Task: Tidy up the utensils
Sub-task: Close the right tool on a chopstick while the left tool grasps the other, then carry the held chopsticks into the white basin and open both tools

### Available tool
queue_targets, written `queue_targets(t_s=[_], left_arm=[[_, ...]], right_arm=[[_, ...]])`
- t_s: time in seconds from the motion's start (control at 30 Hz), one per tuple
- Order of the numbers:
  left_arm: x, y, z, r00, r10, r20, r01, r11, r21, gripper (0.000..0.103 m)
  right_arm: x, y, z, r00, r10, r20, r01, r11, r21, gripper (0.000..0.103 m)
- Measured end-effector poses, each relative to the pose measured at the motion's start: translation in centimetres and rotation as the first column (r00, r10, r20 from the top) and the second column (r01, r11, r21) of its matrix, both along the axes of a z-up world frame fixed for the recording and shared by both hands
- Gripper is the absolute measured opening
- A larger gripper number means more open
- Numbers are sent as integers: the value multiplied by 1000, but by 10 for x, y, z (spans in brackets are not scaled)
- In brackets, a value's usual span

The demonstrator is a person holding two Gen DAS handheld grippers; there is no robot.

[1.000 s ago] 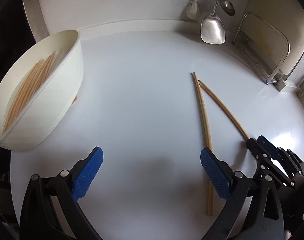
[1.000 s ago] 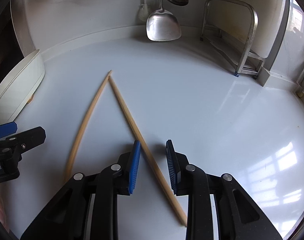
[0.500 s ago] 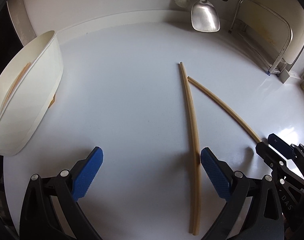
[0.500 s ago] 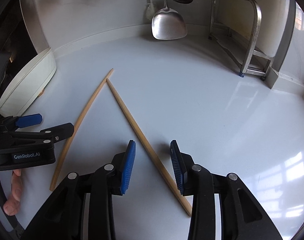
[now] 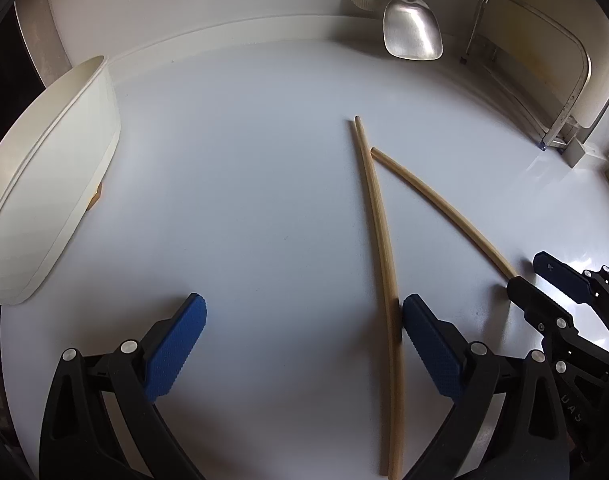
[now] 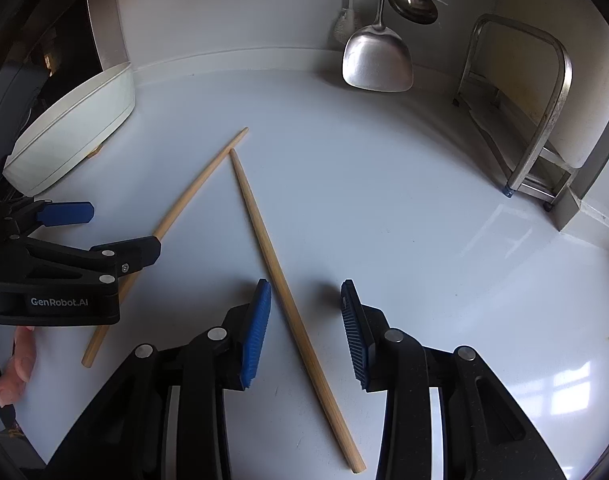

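Observation:
Wooden chopsticks lie on the white counter. In the left wrist view a close pair (image 5: 378,236) runs toward me beside my right pad (image 5: 428,340); my left gripper (image 5: 304,332) is open wide around them. A single chopstick (image 5: 444,208) angles right toward my right gripper (image 5: 544,292). In the right wrist view that chopstick (image 6: 280,268) lies between the blue pads of my right gripper (image 6: 306,328), which is open. The pair (image 6: 192,192) passes under my left gripper (image 6: 104,236). A white tub (image 5: 52,184) stands at the left.
A metal spatula (image 5: 412,36) and a ladle (image 6: 412,0) hang on the back wall. A metal rack (image 6: 544,120) stands at the right. The white tub also shows in the right wrist view (image 6: 72,128), beside a dark opening at the left edge.
My right gripper has opened wider around the single chopstick. My left gripper has moved right, so the pair now lies inside its open jaws by the right pad.

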State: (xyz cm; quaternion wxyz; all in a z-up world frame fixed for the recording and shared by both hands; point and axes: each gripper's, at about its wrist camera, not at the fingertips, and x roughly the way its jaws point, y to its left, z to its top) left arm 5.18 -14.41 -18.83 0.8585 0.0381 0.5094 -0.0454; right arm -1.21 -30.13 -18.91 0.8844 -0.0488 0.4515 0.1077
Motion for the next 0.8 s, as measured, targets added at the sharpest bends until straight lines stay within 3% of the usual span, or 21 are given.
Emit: queue_targets(t_s=[0.1,0.13,0.2,0.23,0.33,0.37,0.6,0.8], left_arm=[[-2,0,2,1000,3,10,-3,1000,1,93],[-3,-1,3,1000,0,20,0,1000,0,86],[-3,-3,8,1000,-1,24,1,1000,-4,67],[-3,-3,10,1000,5,24,-5,1000,-7,53],[-4,-6,11,1000,-1,30,2,1000,-9,28],[-4,-8,11,999,-11,32,11,1000,-13,12],[-12,-8,15,999,-41,-9,41,998,-44,7],[-25,-1,43,998,-63,-5,63,996,-68,7]], right_arm=[[1,2,0,1000,21,0,-21,1000,-2,30],[1,4,1,1000,28,1,-28,1000,-4,22],[-2,7,2,999,47,2,-47,999,-17,11],[-3,8,2,999,54,1,-54,998,-25,10],[-4,10,3,998,61,-5,-61,998,-18,7],[-5,9,3,998,57,-6,-57,998,-14,7],[-6,-4,5,999,-15,-42,19,994,104,6],[-14,-7,22,997,-52,-48,60,982,178,6]])
